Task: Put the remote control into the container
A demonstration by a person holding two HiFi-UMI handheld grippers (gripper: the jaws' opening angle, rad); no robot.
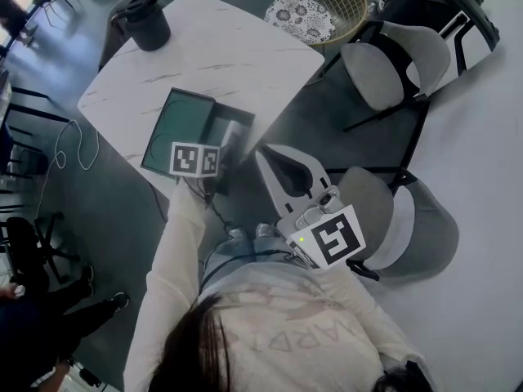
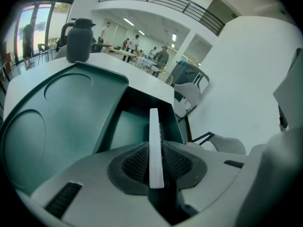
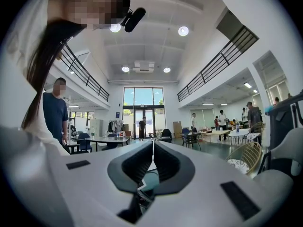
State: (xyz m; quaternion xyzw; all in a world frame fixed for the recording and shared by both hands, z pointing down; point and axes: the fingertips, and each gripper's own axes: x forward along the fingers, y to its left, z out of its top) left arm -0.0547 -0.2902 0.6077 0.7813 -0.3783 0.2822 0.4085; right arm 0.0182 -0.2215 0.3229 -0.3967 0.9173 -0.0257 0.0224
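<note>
White remote is pinched edge-on in my left tongs, poised over the green container but not yet released inside, while my right tongs idle, pressed together and empty.

Large communal hall, office-lounge type: mezzanine railings, glass entrance doors, scattered tables, chairs, people.

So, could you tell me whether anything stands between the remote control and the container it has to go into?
Nothing visible does. The left gripper is shut on the remote control, held on edge and pointing into the container's deeper compartment. What shows of that compartment in the left gripper view looks bare.
</note>
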